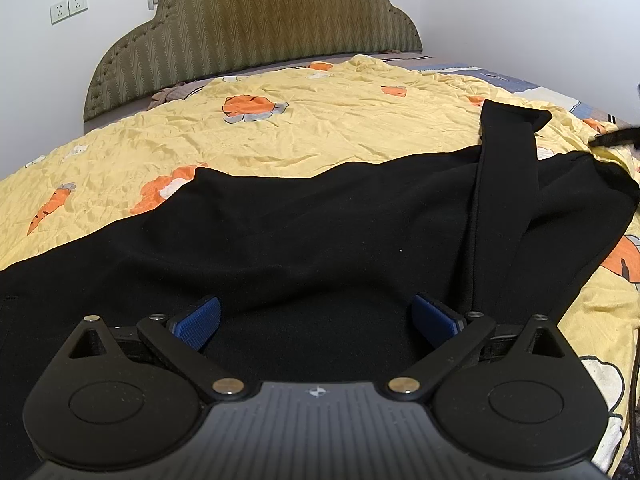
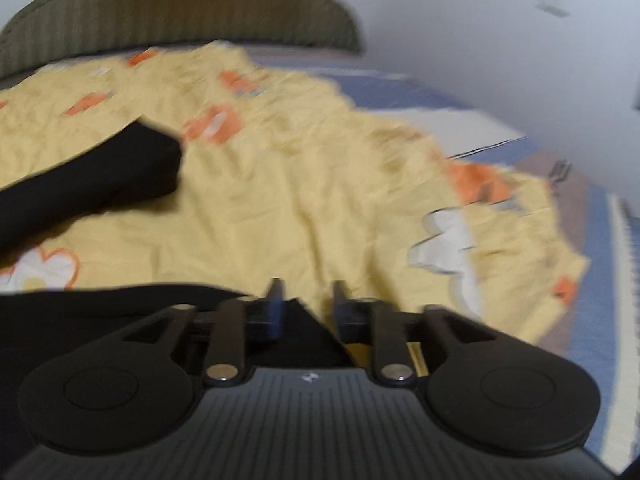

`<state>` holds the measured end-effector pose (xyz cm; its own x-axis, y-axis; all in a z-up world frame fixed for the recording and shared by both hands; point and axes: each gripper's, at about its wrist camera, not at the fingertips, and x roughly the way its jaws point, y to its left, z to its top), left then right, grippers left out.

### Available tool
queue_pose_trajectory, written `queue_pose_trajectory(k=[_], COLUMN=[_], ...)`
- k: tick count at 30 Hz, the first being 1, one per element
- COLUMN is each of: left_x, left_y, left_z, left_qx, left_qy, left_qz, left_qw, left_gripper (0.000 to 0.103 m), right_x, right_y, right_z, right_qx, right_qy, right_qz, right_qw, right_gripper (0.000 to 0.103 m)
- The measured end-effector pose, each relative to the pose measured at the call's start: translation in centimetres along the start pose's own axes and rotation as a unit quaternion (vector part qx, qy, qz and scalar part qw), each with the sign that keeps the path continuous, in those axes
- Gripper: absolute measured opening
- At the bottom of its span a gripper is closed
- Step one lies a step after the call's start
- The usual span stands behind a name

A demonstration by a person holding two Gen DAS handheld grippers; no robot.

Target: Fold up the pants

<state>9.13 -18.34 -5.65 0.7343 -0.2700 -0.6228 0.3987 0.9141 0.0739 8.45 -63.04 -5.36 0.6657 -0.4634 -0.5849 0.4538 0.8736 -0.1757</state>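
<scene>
Black pants (image 1: 320, 232) lie spread across a yellow quilt, and one leg (image 1: 504, 152) is turned up over the rest at the right. My left gripper (image 1: 316, 318) hovers low over the near part of the pants, its blue pads (image 1: 198, 322) wide apart with nothing between them. The right wrist view is blurred. There my right gripper (image 2: 309, 304) has its fingers a narrow gap apart, open, at the edge of the black cloth (image 2: 100, 312). A corner of that cloth lies beneath the gap, not pinched. A pant leg end (image 2: 104, 172) lies to the upper left.
The yellow quilt (image 1: 280, 136) with orange carrot prints covers the bed. An olive padded headboard (image 1: 256, 28) and white walls with sockets (image 1: 68, 7) stand behind. Blue bedding (image 2: 460, 108) shows past the quilt's right edge. A thin dark cable (image 1: 634, 380) hangs at the right.
</scene>
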Motion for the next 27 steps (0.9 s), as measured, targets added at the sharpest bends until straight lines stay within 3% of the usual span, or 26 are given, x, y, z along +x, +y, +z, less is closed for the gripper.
queue_pose_trajectory(k=[2,4,5,7,11,13,18,20,22,23,24,25,26,27], left_x=[0.0,0.0,0.0,0.0,0.0,0.0,-0.1,0.0,0.0,-0.1,-0.3,-0.5,-0.8,-1.3], left_y=[0.0,0.0,0.0,0.0,0.0,0.0,0.0,0.0,0.0,0.1,0.1,0.2,0.3,0.3], left_z=[0.0,0.0,0.0,0.0,0.0,0.0,0.0,0.0,0.1,0.1,0.1,0.2,0.4,0.7], left_qx=[0.000,0.000,0.000,0.000,-0.001,-0.001,-0.003,-0.005,-0.006,-0.008,-0.008,-0.006,-0.005,-0.008], left_qy=[0.000,0.000,0.000,0.000,0.000,0.000,0.000,0.000,0.000,-0.002,-0.005,-0.007,-0.008,-0.011], left_qz=[0.000,0.000,0.000,0.000,-0.001,-0.001,-0.002,-0.003,-0.003,-0.004,-0.005,-0.009,-0.013,-0.022], left_qw=[1.0000,1.0000,1.0000,1.0000,1.0000,1.0000,1.0000,1.0000,1.0000,1.0000,0.9999,0.9999,0.9999,0.9997], left_gripper=[0.103,0.103,0.103,0.103,0.103,0.103,0.103,0.103,0.103,0.103,0.103,0.103,0.103,0.103], right_x=[-1.9,-3.7,-4.4,-4.9,-3.6,-2.1,2.8,4.8,6.5,7.3,8.3,9.0,9.6,9.3], right_y=[-0.4,-0.2,0.0,0.8,4.1,6.3,10.5,12.2,13.6,14.1,14.4,14.5,14.3,14.0], right_z=[0.6,1.7,2.4,3.6,6.1,7.6,10.8,11.6,12.0,12.1,12.0,11.8,11.7,11.7], right_qx=[0.017,0.024,0.037,0.070,0.109,0.103,0.022,-0.029,-0.073,-0.087,-0.096,-0.093,-0.074,-0.053], right_qy=[-0.039,-0.070,-0.078,-0.080,-0.060,-0.045,-0.024,-0.010,-0.003,0.005,0.021,0.041,0.055,0.049], right_qz=[-0.009,0.039,0.084,0.157,0.205,0.183,0.121,0.117,0.098,0.094,0.091,0.094,0.111,0.121], right_qw=[0.999,0.997,0.993,0.982,0.971,0.977,0.992,0.993,0.992,0.992,0.991,0.990,0.989,0.990], right_gripper=[0.028,0.029,0.029,0.029,0.029,0.035,0.036,0.048,0.070,0.070,0.063,0.031,0.019,0.016])
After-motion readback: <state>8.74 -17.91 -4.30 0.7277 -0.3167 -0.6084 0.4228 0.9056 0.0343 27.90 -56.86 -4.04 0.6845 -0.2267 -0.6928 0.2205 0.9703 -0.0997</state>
